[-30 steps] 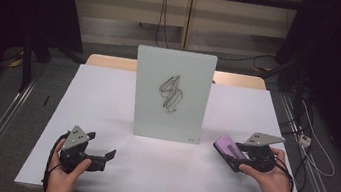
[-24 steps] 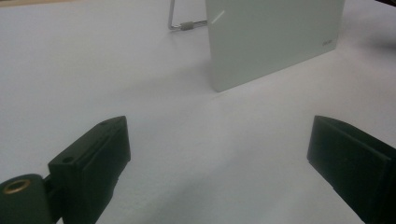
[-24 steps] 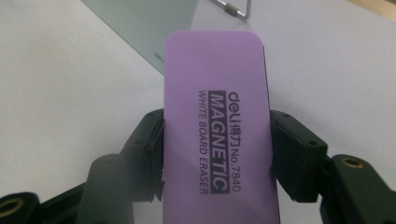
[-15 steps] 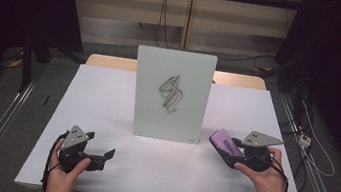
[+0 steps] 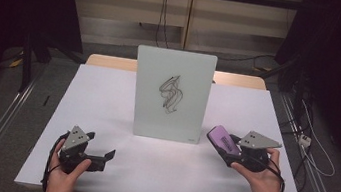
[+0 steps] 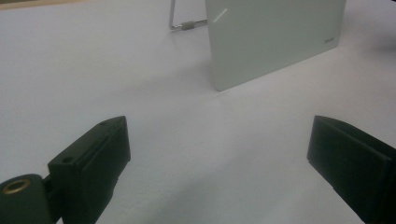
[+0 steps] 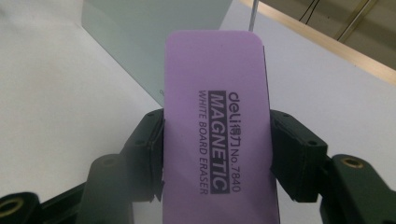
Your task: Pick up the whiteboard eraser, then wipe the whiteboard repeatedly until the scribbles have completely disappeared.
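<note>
The right gripper is clamping a purple eraser at the right, just beside the upright whiteboard, whose scribble is waiting unwiped. The left gripper is sitting open, near left. The right gripper view is revealing the eraser's printed label; the left gripper view, the board's wire stand.

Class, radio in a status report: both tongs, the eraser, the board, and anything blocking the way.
Right tongs shut on purple eraser, raised, facing the board. Left tongs open, empty, low over the table. Whiteboard upright, black scribble unwiped. Path between eraser and board clear.
</note>
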`<action>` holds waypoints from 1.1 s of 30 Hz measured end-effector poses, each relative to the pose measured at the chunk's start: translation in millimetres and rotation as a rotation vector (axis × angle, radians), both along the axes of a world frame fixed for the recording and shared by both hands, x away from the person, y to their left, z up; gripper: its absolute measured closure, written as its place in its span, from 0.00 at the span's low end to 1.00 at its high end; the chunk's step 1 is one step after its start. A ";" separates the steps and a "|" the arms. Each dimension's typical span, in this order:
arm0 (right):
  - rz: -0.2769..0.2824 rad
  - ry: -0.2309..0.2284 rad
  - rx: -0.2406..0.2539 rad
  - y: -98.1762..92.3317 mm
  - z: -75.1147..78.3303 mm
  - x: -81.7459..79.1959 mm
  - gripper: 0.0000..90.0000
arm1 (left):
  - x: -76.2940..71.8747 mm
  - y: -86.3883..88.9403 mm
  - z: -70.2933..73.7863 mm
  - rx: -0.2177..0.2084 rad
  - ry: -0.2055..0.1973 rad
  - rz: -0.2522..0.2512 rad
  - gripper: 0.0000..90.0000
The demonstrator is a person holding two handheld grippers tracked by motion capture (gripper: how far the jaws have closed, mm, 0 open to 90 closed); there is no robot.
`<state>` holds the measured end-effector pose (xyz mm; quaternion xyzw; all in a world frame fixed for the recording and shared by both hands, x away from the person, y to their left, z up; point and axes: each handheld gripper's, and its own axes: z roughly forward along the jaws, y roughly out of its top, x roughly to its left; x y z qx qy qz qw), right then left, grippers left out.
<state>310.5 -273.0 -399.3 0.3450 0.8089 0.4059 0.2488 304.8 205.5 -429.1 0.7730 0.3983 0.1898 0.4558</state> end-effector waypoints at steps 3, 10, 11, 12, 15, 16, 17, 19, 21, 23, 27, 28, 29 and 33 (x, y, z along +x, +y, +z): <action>0.009 -0.019 0.014 0.7 4.0 -1.6 0.45 | 1.3 -0.6 -1.1 0.006 0.006 -0.007 0.07; 0.049 -0.070 0.044 6.8 15.2 -4.1 0.45 | 3.8 5.0 -2.4 -0.007 0.020 -0.008 0.07; 0.056 -0.076 0.043 8.1 15.6 -4.2 0.45 | 4.1 5.2 -2.4 -0.011 0.023 0.000 0.07; 0.058 -0.076 0.043 9.8 15.6 -4.7 0.45 | 4.6 5.2 -2.3 -0.008 0.021 0.000 0.07; 0.076 -0.079 0.039 13.7 15.0 -6.9 0.45 | 5.0 2.4 -0.9 0.010 0.013 -0.010 0.07; 0.077 -0.082 0.033 14.4 15.0 -8.2 0.45 | 4.7 0.8 -0.9 0.015 0.010 -0.010 0.07; 0.078 -0.085 0.033 14.6 15.2 -9.6 0.45 | 4.2 -0.7 -1.2 0.019 0.012 -0.013 0.07; 0.082 -0.089 0.039 14.4 16.8 -11.6 0.45 | 4.2 -2.8 -2.0 0.021 0.019 -0.018 0.07; 0.081 -0.097 0.046 14.2 19.2 -11.7 0.45 | 4.9 -3.0 -1.9 0.026 0.016 -0.020 0.07; 0.084 -0.101 0.046 15.7 20.9 -11.3 0.45 | 5.9 -2.3 -2.0 0.022 0.017 -0.020 0.07; 0.093 -0.102 0.034 24.6 22.1 -9.4 0.45 | 7.5 0.9 -4.9 0.012 0.032 -0.022 0.07; 0.101 -0.100 0.030 27.9 22.5 -8.8 0.45 | 7.6 1.3 -5.3 0.012 0.036 -0.019 0.07; 0.105 -0.100 0.026 31.5 23.1 -7.9 0.45 | 7.5 1.5 -5.3 0.011 0.038 -0.018 0.07; 0.129 -0.115 0.012 46.4 26.8 -3.8 0.45 | 6.6 0.6 -4.1 0.002 0.032 -0.022 0.07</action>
